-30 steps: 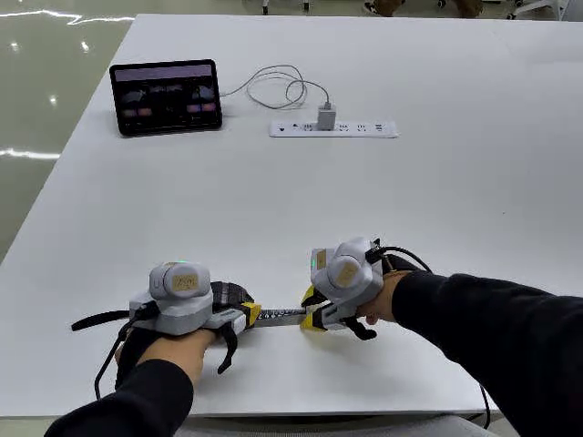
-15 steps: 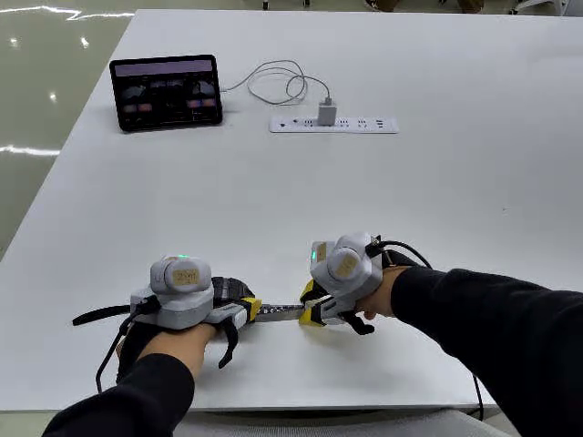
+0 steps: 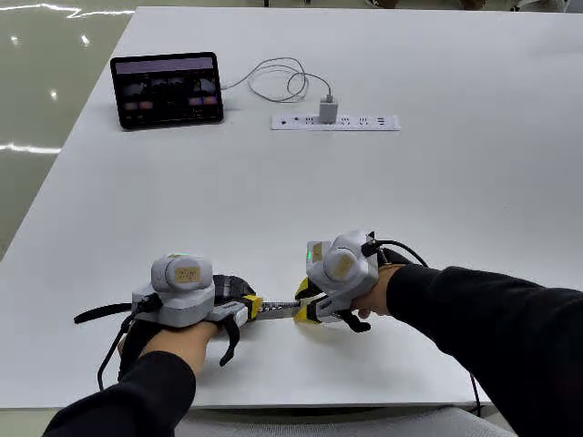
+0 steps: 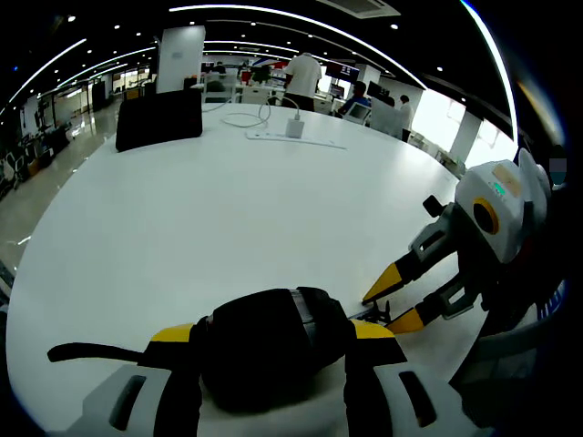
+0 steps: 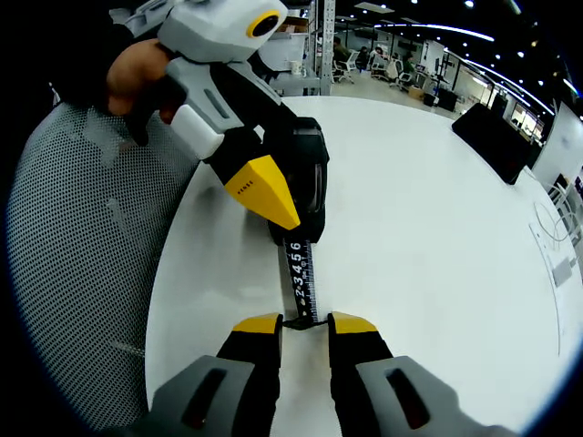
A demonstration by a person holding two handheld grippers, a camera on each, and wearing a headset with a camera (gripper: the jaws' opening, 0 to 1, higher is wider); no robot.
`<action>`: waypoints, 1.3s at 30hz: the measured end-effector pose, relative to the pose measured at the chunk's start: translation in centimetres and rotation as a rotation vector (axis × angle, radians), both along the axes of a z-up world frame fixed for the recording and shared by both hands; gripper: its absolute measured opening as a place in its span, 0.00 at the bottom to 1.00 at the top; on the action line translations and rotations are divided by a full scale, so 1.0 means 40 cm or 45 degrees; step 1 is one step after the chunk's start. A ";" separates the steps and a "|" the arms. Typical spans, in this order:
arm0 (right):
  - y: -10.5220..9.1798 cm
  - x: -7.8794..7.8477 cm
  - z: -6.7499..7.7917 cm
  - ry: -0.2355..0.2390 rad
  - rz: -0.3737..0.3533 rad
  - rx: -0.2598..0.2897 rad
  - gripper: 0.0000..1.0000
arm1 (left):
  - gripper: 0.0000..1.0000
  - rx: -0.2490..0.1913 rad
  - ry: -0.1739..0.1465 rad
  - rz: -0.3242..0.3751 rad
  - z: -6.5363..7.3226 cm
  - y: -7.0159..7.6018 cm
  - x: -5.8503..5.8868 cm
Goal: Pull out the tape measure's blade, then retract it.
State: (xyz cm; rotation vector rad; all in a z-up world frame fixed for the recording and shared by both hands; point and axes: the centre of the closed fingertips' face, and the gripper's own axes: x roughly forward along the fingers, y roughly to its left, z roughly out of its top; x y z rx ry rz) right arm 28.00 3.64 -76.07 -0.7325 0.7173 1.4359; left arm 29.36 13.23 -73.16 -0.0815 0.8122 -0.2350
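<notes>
1. My L hand-held gripper (image 4: 273, 333) clamped on tape measure (image 4: 264, 369), resting on counter (image 3: 273, 200).
2. My R hand-held gripper (image 5: 303, 326) pinched blade (image 5: 298, 269) tip; short length out.

Wears long black sleeves (image 3: 492, 319) down to both wrists. Carries two matching units, left gripper (image 3: 248, 308) and right gripper (image 3: 305, 312), in pale grey moulded shells, rounded on top, each with a small green light. Ends both in black jaws with yellow wedge tips; has grey jaw mounts with dark oval slots, as seen in the gripper views. Trails thin black cables (image 3: 405, 248) off the rear, plus a black strap (image 3: 98, 315) beside the left unit.
</notes>
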 end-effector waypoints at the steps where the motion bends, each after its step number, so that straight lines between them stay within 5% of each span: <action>1: 0.001 0.001 0.000 0.000 0.000 0.003 0.15 | 0.60 -0.001 0.000 0.000 0.000 0.000 0.000; 39: 0.038 -0.001 0.004 -0.003 -0.016 0.038 0.17 | 0.59 -0.012 0.013 -0.003 -0.001 0.000 0.000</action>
